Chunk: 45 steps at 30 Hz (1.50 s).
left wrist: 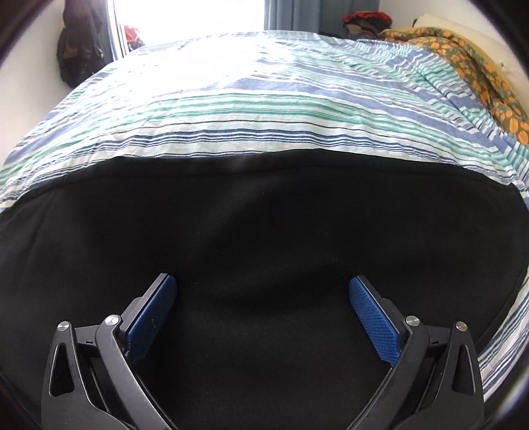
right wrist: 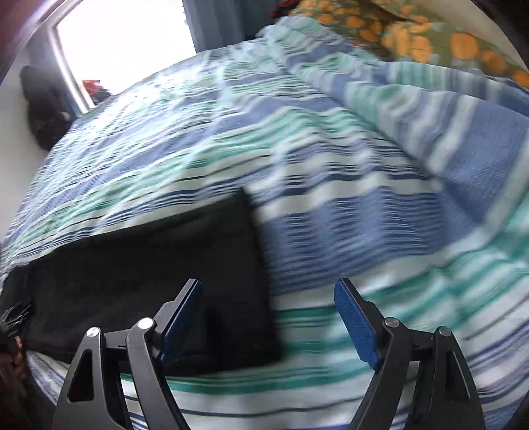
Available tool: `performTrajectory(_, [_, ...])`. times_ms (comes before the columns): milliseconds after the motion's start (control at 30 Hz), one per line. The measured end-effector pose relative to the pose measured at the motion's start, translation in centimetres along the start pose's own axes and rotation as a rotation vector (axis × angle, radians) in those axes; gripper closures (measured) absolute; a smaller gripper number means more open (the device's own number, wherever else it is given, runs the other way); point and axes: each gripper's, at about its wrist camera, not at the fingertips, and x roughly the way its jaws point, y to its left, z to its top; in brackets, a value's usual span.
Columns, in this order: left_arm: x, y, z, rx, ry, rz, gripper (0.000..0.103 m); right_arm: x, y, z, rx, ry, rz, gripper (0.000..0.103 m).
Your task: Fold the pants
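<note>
Both tools (left wrist: 263,291) (right wrist: 267,294) spread wide; black pants (left wrist: 264,231) flat beneath.

You are working in a bedroom at home. In front of you lies a bed with a striped cover (left wrist: 264,109) in blue, green and white. A blanket with orange flowers (left wrist: 476,63) is bunched at its far right corner. Behind the bed a bright window (left wrist: 188,16) has blue curtains (left wrist: 291,15), and dark clothes (left wrist: 79,43) hang against the white wall on the left.
</note>
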Motion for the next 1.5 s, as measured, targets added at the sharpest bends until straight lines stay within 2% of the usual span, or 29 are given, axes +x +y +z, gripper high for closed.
performTrajectory(67, [0.0, 0.0, -0.2, -0.001, -0.006, -0.002, 0.000, -2.1, -2.8, -0.1, 0.114, -0.054, 0.059, 0.022])
performTrajectory(133, [-0.1, 0.0, -0.3, -0.003, -0.009, -0.003, 0.000, -3.6, -3.6, -0.6, 0.172, -0.067, 0.212, 0.022])
performTrajectory(167, [-0.5, 0.1, -0.7, -0.003, -0.009, -0.003, 0.000, -3.6, -3.5, -0.8, 0.195, -0.042, 0.296, 0.022])
performTrajectory(200, [-0.6, 0.1, -0.7, -0.003, -0.010, -0.002, 0.000, -3.2, -3.1, -1.4, 0.235, 0.008, 0.415, 0.022])
performTrajectory(233, [-0.7, 0.1, -0.8, -0.003, -0.011, -0.002, 0.000, -2.6, -2.4, -2.0, 0.265, 0.060, 0.487, 0.022])
performTrajectory(333, [-0.7, 0.1, -0.8, -0.002, -0.012, 0.000, 0.000, -0.3, -0.3, -3.6, 0.306, 0.178, 0.506, 0.022])
performTrajectory(367, [-0.8, 0.2, -1.0, -0.002, -0.012, 0.001, 0.000, 0.3, 0.2, -3.7, 0.324, 0.177, 0.497, 0.022])
performTrajectory(467, [-0.9, 0.2, -1.0, 0.000, -0.012, 0.005, 0.000, 2.3, 0.8, -2.1, 0.396, 0.086, 0.445, 0.024])
performTrajectory(533, [-0.8, 0.3, -1.0, 0.000, -0.013, 0.006, 0.000, 3.5, 0.9, -0.3, 0.428, 0.025, 0.404, 0.050])
performTrajectory(567, [-0.7, 0.3, -1.0, -0.001, -0.014, 0.005, 0.000, 3.6, 1.5, 0.2, 0.413, 0.000, 0.368, 0.089])
performTrajectory(600, [-0.7, 0.4, -1.0, -0.002, -0.014, 0.004, 0.000, 3.5, 2.1, 0.6, 0.390, -0.016, 0.329, 0.099])
performTrajectory(667, [-0.6, 0.6, -1.0, -0.007, -0.014, -0.001, 0.000, 1.6, 5.0, 0.7, 0.261, -0.069, 0.334, 0.099])
performTrajectory(767, [-0.5, 0.6, -0.9, -0.010, -0.014, -0.002, 0.000, -4.6, 11.6, -0.8, -0.140, -0.133, 0.417, 0.099])
performTrajectory(867, [-0.5, 0.6, -0.9, -0.009, -0.013, 0.000, 0.000, -12.4, 16.7, -6.6, -0.542, -0.136, 0.559, 0.099])
performTrajectory(967, [-0.5, 0.5, -0.7, -0.003, -0.010, 0.008, 0.000, -16.4, 17.6, -13.5, -0.773, -0.070, 0.588, 0.099])
performTrajectory(1033, [-0.5, 0.3, -0.6, 0.006, -0.006, 0.019, 0.000, -16.5, 15.0, -16.3, -0.801, -0.014, 0.527, 0.099])
performTrajectory(1100, [-0.7, 0.1, -0.5, 0.021, -0.005, 0.020, 0.000, -14.8, 11.0, -16.6, -0.728, 0.023, 0.428, 0.099])
performTrajectory(1133, [-0.8, -0.2, -0.5, 0.035, 0.001, 0.024, 0.000, -13.8, 8.9, -16.4, -0.665, 0.046, 0.430, 0.099])
performTrajectory(1167, [-0.9, -0.5, -0.4, 0.044, 0.007, 0.039, 0.000, -12.9, 7.5, -16.3, -0.601, 0.077, 0.488, 0.099])
performTrajectory(1233, [-0.9, -0.6, -0.1, 0.037, 0.031, 0.061, 0.000, -11.6, 7.6, -15.4, -0.515, 0.101, 0.533, 0.097])
performTrajectory(1267, [-0.9, -0.5, 0.0, 0.029, 0.041, 0.062, 0.000, -11.3, 8.1, -15.4, -0.487, 0.115, 0.560, 0.091])
performTrajectory(1300, [-1.0, -0.4, 0.0, 0.021, 0.052, 0.061, 0.000, -10.7, 9.0, -15.1, -0.476, 0.135, 0.588, 0.084])
performTrajectory(1400, [-1.2, -0.2, 0.0, 0.024, 0.076, 0.055, 0.000, -11.3, 10.6, -15.8, -0.497, 0.134, 0.586, 0.082])
performTrajectory(1500, [-1.5, 0.0, -0.1, 0.029, 0.090, 0.040, 0.000, -12.5, 9.1, -15.5, -0.494, 0.110, 0.616, 0.081])
